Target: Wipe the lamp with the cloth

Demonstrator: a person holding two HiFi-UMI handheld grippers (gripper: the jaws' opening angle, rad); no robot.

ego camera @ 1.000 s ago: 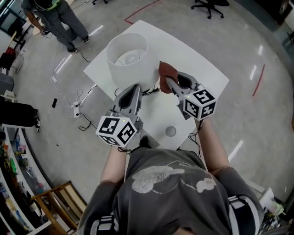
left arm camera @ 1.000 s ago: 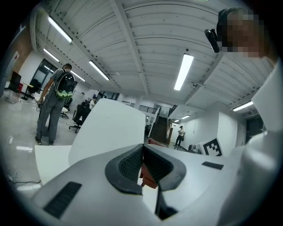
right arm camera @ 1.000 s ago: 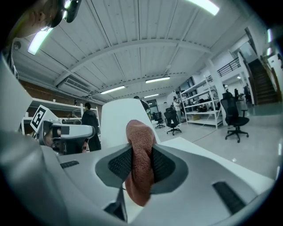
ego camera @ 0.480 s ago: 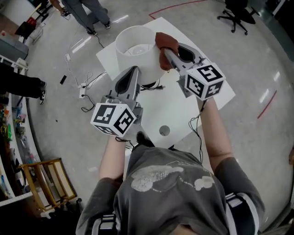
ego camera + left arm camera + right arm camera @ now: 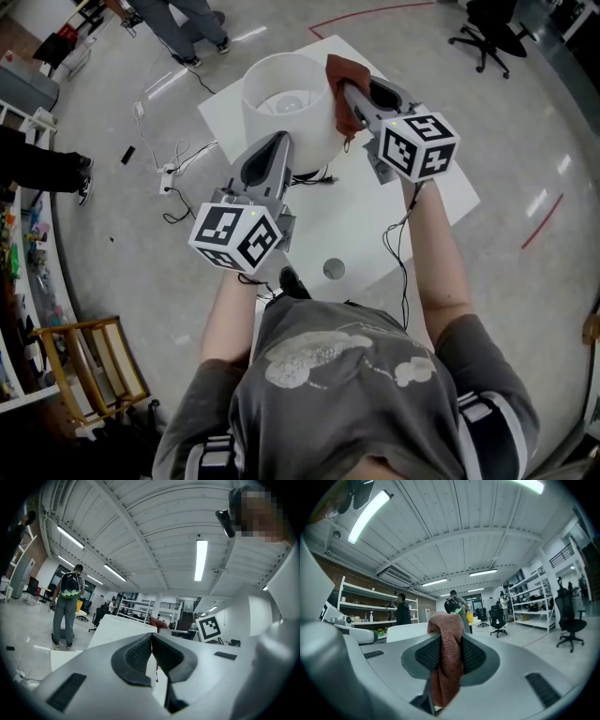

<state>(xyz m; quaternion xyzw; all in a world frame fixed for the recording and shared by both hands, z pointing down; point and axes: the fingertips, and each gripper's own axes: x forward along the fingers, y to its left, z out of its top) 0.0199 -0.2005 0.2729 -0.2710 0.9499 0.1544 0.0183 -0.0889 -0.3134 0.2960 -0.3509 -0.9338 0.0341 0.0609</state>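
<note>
Cloth (image 5: 338,69) in right gripper (image 5: 349,94) beside lamp (image 5: 286,117); left gripper (image 5: 279,141) empty

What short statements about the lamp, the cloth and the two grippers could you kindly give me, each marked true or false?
1. The right gripper is shut on the reddish-brown cloth. True.
2. The left gripper has its jaws wide apart. False: they are together, with nothing gripped.
3. The cloth lies flat on the white table. False: it is held up beside the rim of the lampshade.
4. The lampshade is white. True.
</note>
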